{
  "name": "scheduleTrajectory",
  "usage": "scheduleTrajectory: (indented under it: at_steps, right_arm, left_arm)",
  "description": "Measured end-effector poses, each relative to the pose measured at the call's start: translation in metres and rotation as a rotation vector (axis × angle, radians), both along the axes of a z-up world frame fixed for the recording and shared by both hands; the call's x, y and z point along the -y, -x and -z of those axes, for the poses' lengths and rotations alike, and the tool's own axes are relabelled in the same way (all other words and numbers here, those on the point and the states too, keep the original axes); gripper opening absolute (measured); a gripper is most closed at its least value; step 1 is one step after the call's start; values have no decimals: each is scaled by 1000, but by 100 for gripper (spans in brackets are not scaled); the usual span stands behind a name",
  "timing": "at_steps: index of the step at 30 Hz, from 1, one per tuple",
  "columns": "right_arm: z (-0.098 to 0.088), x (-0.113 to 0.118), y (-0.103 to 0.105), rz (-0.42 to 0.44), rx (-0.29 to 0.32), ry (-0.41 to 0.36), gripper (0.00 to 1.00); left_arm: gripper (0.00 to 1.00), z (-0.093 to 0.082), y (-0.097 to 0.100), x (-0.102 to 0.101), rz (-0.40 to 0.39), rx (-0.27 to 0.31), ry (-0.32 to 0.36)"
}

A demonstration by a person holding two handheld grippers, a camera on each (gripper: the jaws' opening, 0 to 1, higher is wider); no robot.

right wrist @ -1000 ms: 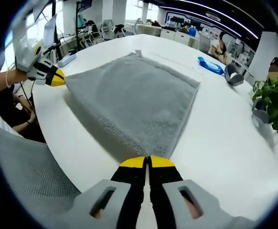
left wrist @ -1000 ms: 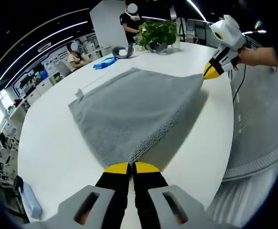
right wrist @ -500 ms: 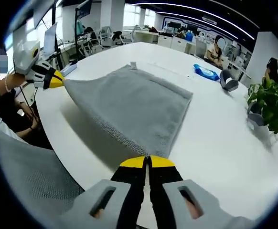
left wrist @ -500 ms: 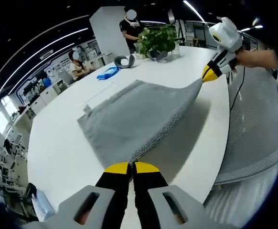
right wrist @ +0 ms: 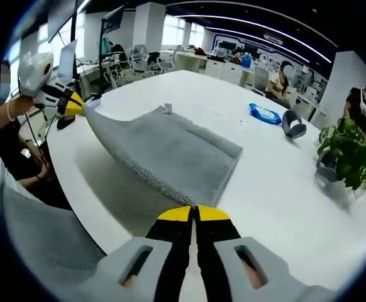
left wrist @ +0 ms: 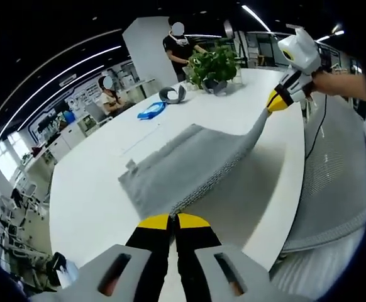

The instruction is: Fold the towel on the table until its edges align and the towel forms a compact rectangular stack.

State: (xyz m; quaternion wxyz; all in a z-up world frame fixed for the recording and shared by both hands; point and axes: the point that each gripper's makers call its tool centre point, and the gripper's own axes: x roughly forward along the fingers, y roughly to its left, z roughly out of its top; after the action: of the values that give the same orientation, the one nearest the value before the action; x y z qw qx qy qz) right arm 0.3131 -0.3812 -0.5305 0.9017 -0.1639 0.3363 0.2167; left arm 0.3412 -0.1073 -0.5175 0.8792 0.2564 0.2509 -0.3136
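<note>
Grey terry towel (left wrist: 183,167) is hanging raised above the white worktop (left wrist: 88,195), its near edge stretching between the two grippers while its far edge is resting on the surface. In the left gripper view, the left gripper (left wrist: 173,220) is pinching one near corner, yellow-tipped fingers (left wrist: 155,221) pressing together on the cloth, and the right gripper (left wrist: 277,100) is gripping the other corner at upper right. In the right gripper view, the right gripper's fingers (right wrist: 211,214) are clamping the towel edge. A potted plant (left wrist: 213,63) and a blue packet (left wrist: 150,111) are sitting farther back.
</note>
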Motion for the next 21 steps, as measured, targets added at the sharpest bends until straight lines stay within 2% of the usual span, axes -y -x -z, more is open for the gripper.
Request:
scheduleTrajectory:
  at_steps: [4,11,21]
  right_arm:
    - [-9,0,-9,2,25,3,0]
    - [-23,2,-31,12,60,1,0]
    - [-43,5,-74,-13,123,64,0]
  left_arm:
    - [2,-6,-6,0,-5,9,-1]
    - [2,-17,-30,1,-9,42,-10]
    - [2,-36,-75,5,-47,68,56]
